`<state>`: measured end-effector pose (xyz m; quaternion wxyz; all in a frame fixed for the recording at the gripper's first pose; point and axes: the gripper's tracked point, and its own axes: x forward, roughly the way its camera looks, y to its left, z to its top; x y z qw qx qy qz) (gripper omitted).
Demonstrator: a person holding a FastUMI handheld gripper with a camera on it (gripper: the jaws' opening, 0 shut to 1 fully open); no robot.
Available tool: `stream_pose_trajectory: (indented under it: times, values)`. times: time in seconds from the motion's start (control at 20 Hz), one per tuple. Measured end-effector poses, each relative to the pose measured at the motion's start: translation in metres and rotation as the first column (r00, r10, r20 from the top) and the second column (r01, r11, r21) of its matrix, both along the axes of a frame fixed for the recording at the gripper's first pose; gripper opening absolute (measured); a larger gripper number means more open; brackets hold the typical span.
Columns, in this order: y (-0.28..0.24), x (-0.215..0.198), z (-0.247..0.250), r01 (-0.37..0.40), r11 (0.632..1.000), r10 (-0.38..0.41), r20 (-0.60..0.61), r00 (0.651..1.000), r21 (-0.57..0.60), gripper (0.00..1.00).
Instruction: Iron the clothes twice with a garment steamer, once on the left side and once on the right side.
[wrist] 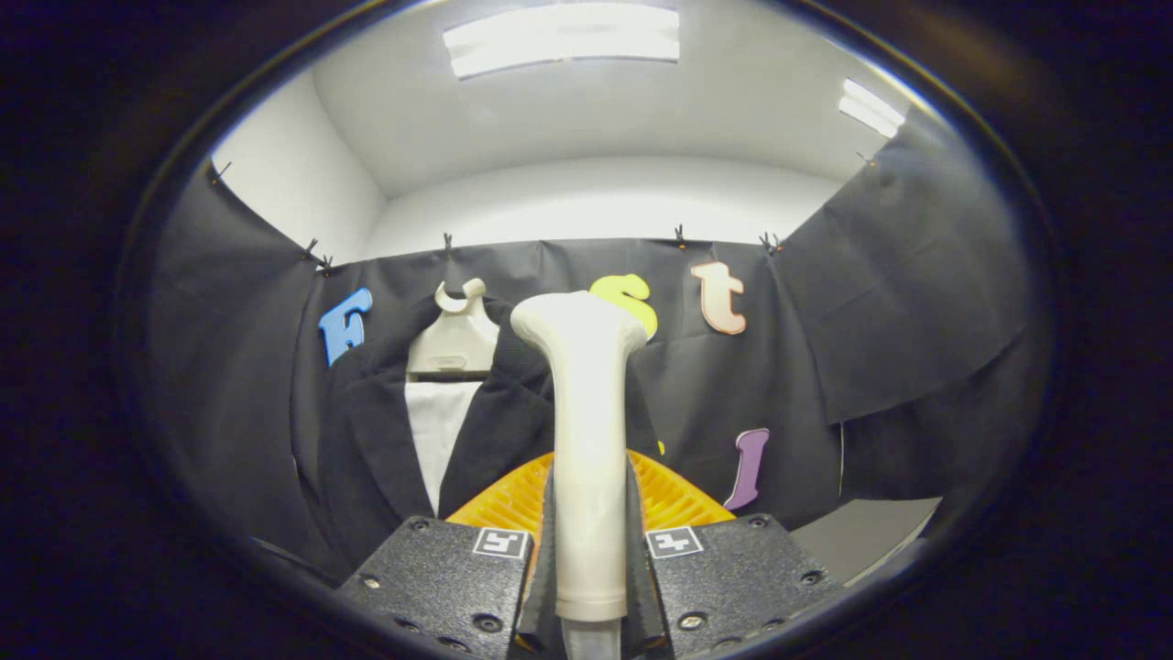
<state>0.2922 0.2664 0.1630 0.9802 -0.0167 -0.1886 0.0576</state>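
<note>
Gripper view looks along the hand-held gripper point(591, 559), whose two fingers are clamped on the handle of the garment steamer point(586, 440), one finger pressing on each side of it. The steamer's long axis stands upright between the fingers, its pale handle rising to a wider rounded top.

Beyond the steamer and off to the left of the fingers hangs the dark jacket point(367, 440), on a pale hanger point(455, 341) against the booth's wall. A white shirt front point(438, 431) shows between its lapels. The steamer's top overlaps the jacket's near lapel in this view; whether it touches the cloth I cannot tell.

An orange ribbed piece point(674, 495) lies just ahead of the fingers, behind the steamer's handle; whether it belongs to the steamer I cannot tell.

The jacket looks flat and hangs straight, its front open. Judging by this, the coming move calls for carrying the steamer forward and leftward to the cloth, then running it along one side of the jacket.
</note>
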Motion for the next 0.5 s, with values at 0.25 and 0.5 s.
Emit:
stream_pose_trajectory:
  times: [0.25, 0.5]
  values:
    - [0.016, 0.018, -0.017, 0.04, 0.998, -0.04, -0.013, 0.999, -0.043, 0.33]
    - [0.013, 0.015, -0.046, 0.052, 0.997, -0.055, -0.066, 0.996, -0.058, 0.34]
